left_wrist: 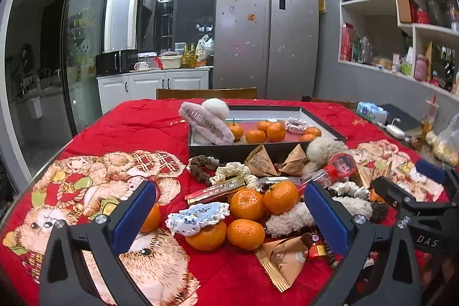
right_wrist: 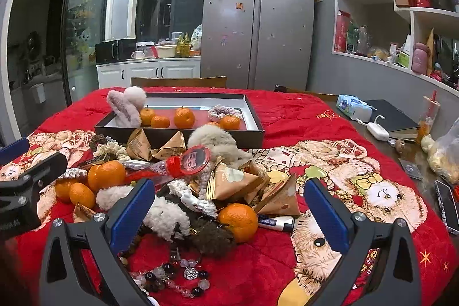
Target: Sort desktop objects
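Left gripper [left_wrist: 229,220] wide open, empty, hovering over the near-left part of the pile on the desk; right gripper [right_wrist: 229,215] also spread wide, empty, over the pile's right part. Pile sits mid-desk on the red cloth [left_wrist: 137,122], just in front of the box [left_wrist: 266,112], which lies toward the far edge. Box already holds several mandarins, a fluffy clip [left_wrist: 205,124] leaning at its left corner, and a scrunchie [left_wrist: 295,124].

Between left fingers: loose mandarins [left_wrist: 246,204], one with a blue-white scrunchie [left_wrist: 198,217] resting on top. Between right fingers: single mandarin [right_wrist: 238,221] touching a dark fuzzy item [right_wrist: 212,240], paper snack packs [right_wrist: 229,182] just behind, bead bracelet [right_wrist: 172,276] nearer the near edge.

Judgement: step is likely picking the next item for the box. Best to pick an exposed mandarin, centre it between the pads, close gently, lift straight up so neighbours don't roll. Avoid the one under the scrunchie, or clear the scrunchie first. Keep grippers from colliding; they're close.
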Demonstrator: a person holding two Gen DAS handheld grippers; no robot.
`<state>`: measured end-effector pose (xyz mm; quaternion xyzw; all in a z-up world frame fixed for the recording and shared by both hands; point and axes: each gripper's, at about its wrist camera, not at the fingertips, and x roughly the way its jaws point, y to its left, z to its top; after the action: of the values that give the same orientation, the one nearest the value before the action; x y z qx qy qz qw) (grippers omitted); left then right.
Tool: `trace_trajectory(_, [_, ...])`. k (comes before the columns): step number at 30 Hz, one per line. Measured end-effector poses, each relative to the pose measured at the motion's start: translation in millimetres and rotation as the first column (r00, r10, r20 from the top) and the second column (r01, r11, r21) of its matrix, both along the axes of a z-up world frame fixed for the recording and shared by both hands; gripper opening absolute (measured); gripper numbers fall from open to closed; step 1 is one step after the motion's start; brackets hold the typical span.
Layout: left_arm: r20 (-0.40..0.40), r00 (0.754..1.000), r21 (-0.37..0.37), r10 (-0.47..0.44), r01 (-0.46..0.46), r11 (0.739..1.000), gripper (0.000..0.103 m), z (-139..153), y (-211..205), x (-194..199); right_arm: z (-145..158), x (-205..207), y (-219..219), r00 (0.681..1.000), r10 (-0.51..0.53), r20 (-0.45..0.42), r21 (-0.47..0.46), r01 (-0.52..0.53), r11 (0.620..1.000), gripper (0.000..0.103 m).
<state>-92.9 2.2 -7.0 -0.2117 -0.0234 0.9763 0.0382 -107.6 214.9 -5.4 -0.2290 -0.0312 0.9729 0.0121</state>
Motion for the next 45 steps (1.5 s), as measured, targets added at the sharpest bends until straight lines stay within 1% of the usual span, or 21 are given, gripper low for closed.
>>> trace_trajectory(5, [0.000, 1.000, 0.023, -0.017, 0.017, 1.000, 0.103, -0.8, -2.4, 0.8, -1.3, -0.7, -2.1, 1.000, -0.008, -0.001, 0.015, 0.008, 1.000, 0.103])
trace_trajectory(9, [0.008, 1.000, 0.008, -0.020, 0.020, 1.000, 0.103, -1.1, 0.8, 0.6, -0.5, 0.9, -4.4, 1.000, -0.006, -0.010, 0.027, 0.006, 1.000, 0.103])
trace_trajectory(15, [0.030, 0.999, -0.015, -0.020, 0.020, 1.000, 0.103, -3.4, 5.8, -2.2, -0.3, 1.2, -2.9, 1.000, -0.011, -0.004, 0.020, 0.011, 1.000, 0.103])
trace_trajectory(18, [0.040, 0.999, -0.003, -0.016, 0.016, 1.000, 0.103, -4.4, 3.4, -4.3, 0.2, 1.8, -2.5, 1.000, -0.010, -0.006, 0.019, 0.010, 1.000, 0.103])
trace_trajectory(21, [0.038, 0.999, 0.008, -0.019, 0.019, 1.000, 0.103, -4.5, 1.6, -3.5, 0.8, 2.2, -3.1, 1.000, -0.010, -0.010, 0.023, 0.010, 1.000, 0.103])
trace_trajectory(28, [0.017, 1.000, -0.014, -0.018, 0.018, 1.000, 0.103, -2.3, 5.9, 0.6, 0.7, 1.0, 1.4, 0.999, -0.033, -0.006, 0.011, 0.033, 0.999, 0.103])
trace_trajectory(35, [0.030, 0.999, -0.001, -0.019, 0.019, 1.000, 0.103, -3.1, 3.7, -1.5, 0.9, 1.9, -3.1, 1.000, -0.030, -0.009, 0.033, 0.030, 0.999, 0.103])
trace_trajectory(45, [0.017, 1.000, -0.014, -0.016, 0.016, 1.000, 0.103, -2.7, 4.8, -0.4, 1.3, 2.1, 1.2, 0.999, -0.046, -0.009, 0.015, 0.046, 0.999, 0.103])
